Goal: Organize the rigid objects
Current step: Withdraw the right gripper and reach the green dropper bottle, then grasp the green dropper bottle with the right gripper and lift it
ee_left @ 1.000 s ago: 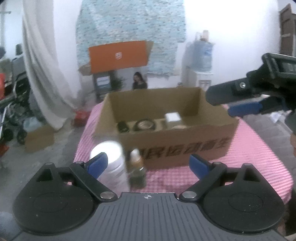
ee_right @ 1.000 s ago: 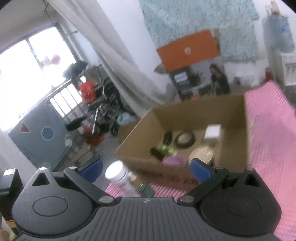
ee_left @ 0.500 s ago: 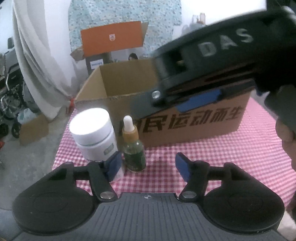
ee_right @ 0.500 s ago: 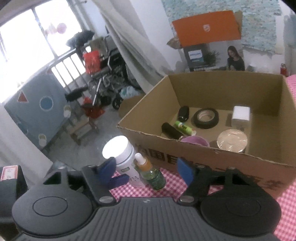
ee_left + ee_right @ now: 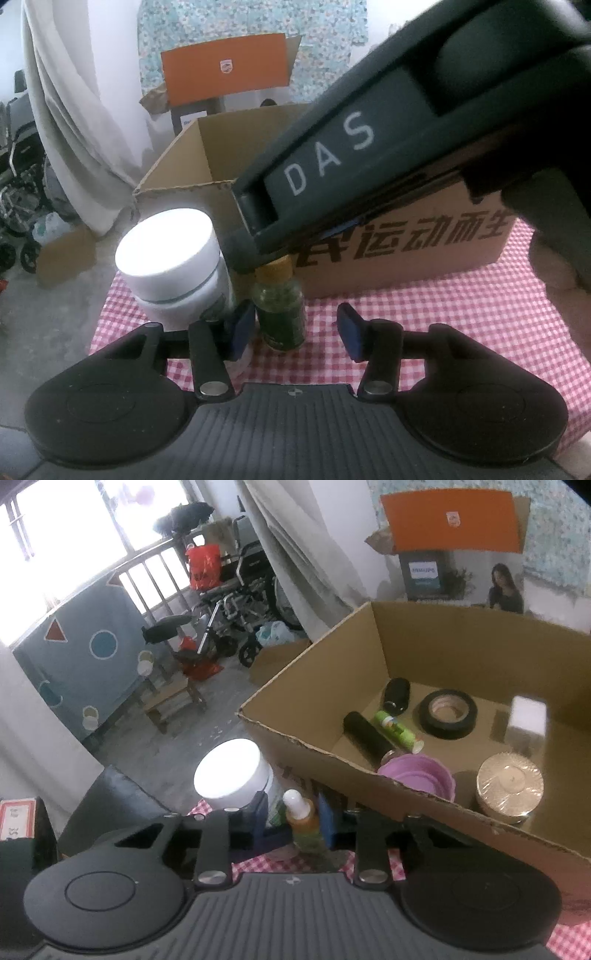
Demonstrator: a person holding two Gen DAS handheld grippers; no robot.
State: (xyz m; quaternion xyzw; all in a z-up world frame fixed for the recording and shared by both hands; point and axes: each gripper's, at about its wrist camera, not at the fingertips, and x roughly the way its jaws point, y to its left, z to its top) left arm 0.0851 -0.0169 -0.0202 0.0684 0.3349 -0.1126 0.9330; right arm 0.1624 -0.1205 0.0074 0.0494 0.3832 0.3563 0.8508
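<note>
Two handheld grippers meet at a dropper bottle (image 5: 303,821) that stands upright on the red-checked cloth (image 5: 443,314), just in front of the cardboard box (image 5: 461,657) and just beside a white-lidded jar (image 5: 173,254). From the right wrist view we see the right gripper (image 5: 293,821) with its blue pads on either side of the bottle's upper body; the gaps look almost gone, but we cannot tell whether the pads already press the bottle. From the left wrist view the left gripper (image 5: 295,328) is spread wide, the bottle standing between its fingers nearer the left pad, which lies against or just in front of the jar, touching nothing we can confirm.

We judge the bottle small, light and rigid, probably glass, hence smooth and breakable. Its pale dropper tip (image 5: 293,799) is likely soft rubber and a poor place to grasp. The better hold is across the cylindrical body, below the amber collar, with moderate pressure and the bottle kept upright. The jar alongside leaves little room for the left pad of either gripper. The box already holds a tape roll (image 5: 448,714), a purple lid (image 5: 417,775) and a round gold tin (image 5: 509,786)
</note>
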